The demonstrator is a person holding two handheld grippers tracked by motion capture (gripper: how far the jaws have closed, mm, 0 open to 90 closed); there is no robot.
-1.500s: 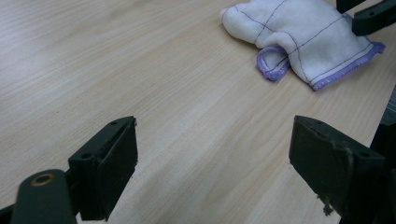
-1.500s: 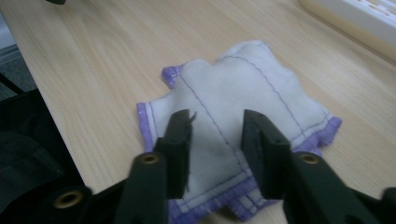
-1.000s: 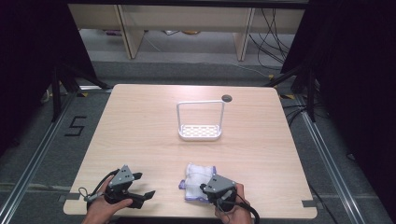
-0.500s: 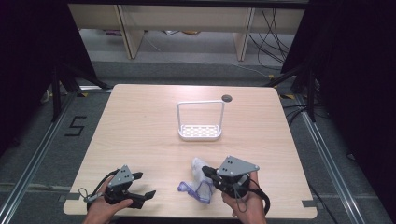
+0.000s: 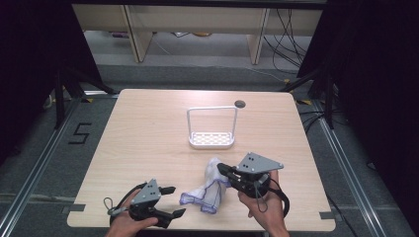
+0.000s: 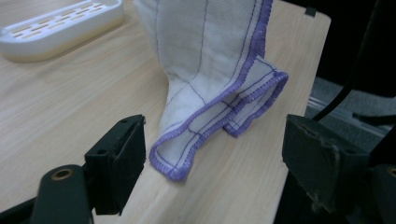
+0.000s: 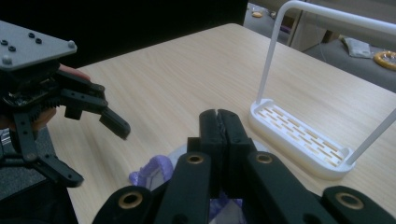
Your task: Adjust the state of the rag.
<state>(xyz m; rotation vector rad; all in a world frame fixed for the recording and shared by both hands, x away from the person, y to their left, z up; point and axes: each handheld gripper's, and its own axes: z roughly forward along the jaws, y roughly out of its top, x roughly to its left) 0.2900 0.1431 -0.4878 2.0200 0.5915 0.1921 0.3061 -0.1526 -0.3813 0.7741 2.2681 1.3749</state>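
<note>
The right gripper (image 5: 223,170) pinches the cloth (image 5: 210,190) aloft in shut jaws. The left gripper (image 6: 212,154), jaws wide and just been closing, brackets its hanging corner untouched. Next: pinch that corner, probably for spreading.

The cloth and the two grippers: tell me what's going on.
A person works a gripper in each hand at a table. The right gripper is shut on the cloth, a white one with purple edging, and holds it up so its lower end drapes onto the wood. The left gripper sits beside that hanging end with jaws open; they have just been closing a little, with the cloth's corner between them but not yet pinched. A white rack stands untouched mid-table.
</note>
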